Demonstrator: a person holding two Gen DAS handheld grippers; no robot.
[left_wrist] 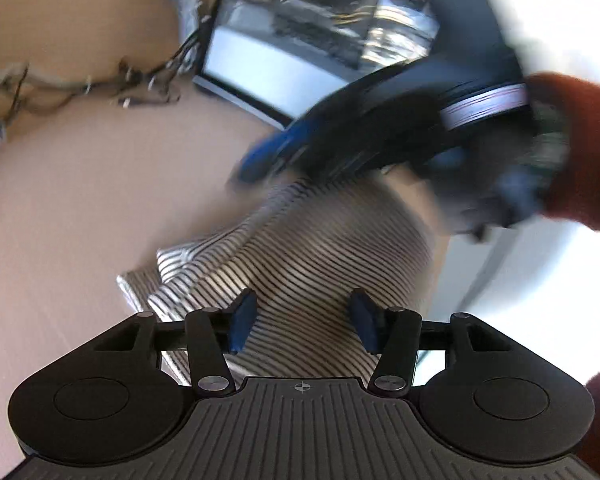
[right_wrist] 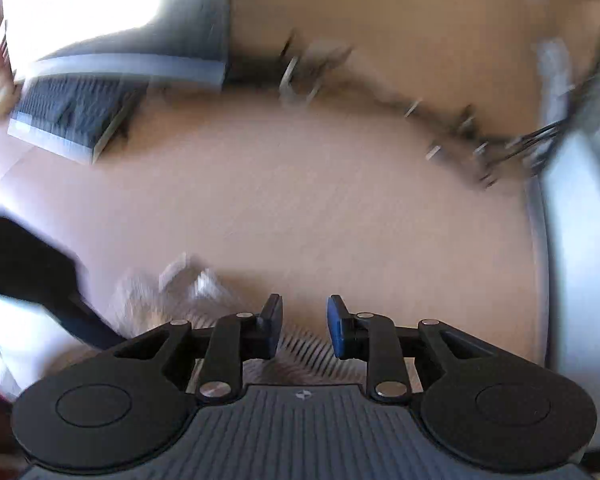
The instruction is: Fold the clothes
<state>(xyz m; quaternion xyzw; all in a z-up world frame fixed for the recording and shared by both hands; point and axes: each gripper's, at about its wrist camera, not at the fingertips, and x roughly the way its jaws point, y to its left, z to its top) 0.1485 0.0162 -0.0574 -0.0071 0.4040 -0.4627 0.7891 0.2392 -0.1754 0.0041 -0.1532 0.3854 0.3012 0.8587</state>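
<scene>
A black-and-white striped garment (left_wrist: 300,268) lies bunched on the tan table (left_wrist: 80,208). My left gripper (left_wrist: 303,320) is open above its near part, blue pads on either side, nothing between them. My right gripper (left_wrist: 260,164) shows blurred in the left wrist view above the garment's far edge, held by a hand in a rust-red sleeve (left_wrist: 584,148). In the right wrist view my right gripper (right_wrist: 303,326) is open and empty, with the blurred striped garment (right_wrist: 300,356) just below and to the left of its fingers.
A monitor (left_wrist: 300,40) stands at the table's back, with a tangle of cables (left_wrist: 80,84) beside it. A keyboard (right_wrist: 72,116) and a monitor base lie at the far left of the right wrist view. Cables (right_wrist: 460,128) run along the wall.
</scene>
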